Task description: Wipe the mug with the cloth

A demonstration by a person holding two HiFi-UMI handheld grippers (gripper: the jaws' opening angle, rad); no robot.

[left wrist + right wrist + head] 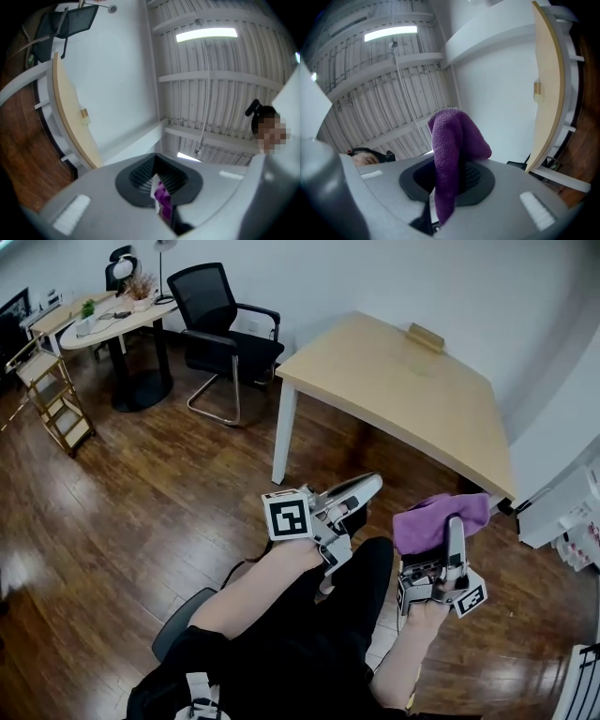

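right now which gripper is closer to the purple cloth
Right. The right gripper holds the cloth clamped in its jaws; the left gripper is off to the cloth's left, jaws shut.

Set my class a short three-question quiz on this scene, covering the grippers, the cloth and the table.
1. Which gripper grips the purple cloth?
2. True or false: a mug stands on the light wooden table.
3. The jaws of the left gripper are: A wide apart; B together; C closed round a mug.
Key: 1 the right gripper; 2 false, no mug is in view; 3 B.
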